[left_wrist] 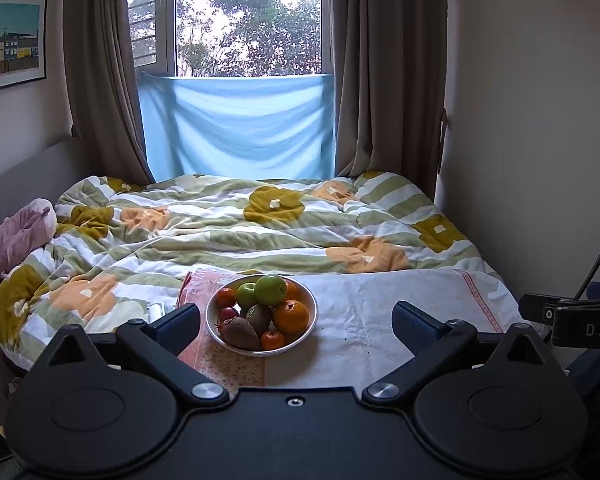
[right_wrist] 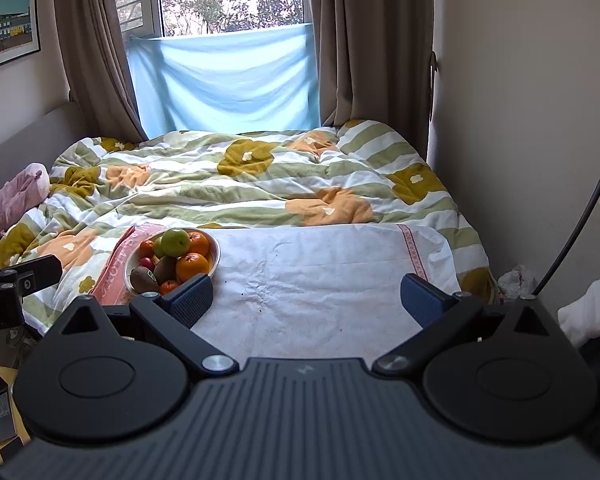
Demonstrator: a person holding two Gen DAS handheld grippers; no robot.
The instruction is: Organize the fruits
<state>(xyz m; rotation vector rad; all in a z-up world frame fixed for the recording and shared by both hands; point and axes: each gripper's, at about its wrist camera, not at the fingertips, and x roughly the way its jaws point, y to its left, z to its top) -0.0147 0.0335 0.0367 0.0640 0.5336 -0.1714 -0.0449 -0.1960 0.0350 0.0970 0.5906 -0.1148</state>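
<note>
A metal bowl (left_wrist: 313,312) heaped with fruit sits on a white cloth (left_wrist: 360,320) at the near end of the bed. It holds green apples (left_wrist: 271,289), oranges (left_wrist: 291,316), kiwis (left_wrist: 259,317) and a small red fruit (left_wrist: 228,313). My left gripper (left_wrist: 296,326) is open and empty, held short of the bowl, which shows between its fingers nearer the left one. In the right wrist view the bowl (right_wrist: 215,257) lies just beyond the left fingertip (right_wrist: 192,294). My right gripper (right_wrist: 306,298) is open and empty above the white cloth (right_wrist: 320,280).
A floral striped duvet (left_wrist: 236,232) covers the bed. A pink garment (left_wrist: 16,240) lies at the far left. A pink printed cloth (left_wrist: 196,284) lies under the bowl's left side. A wall (left_wrist: 540,120) runs along the right, with curtains and a window behind.
</note>
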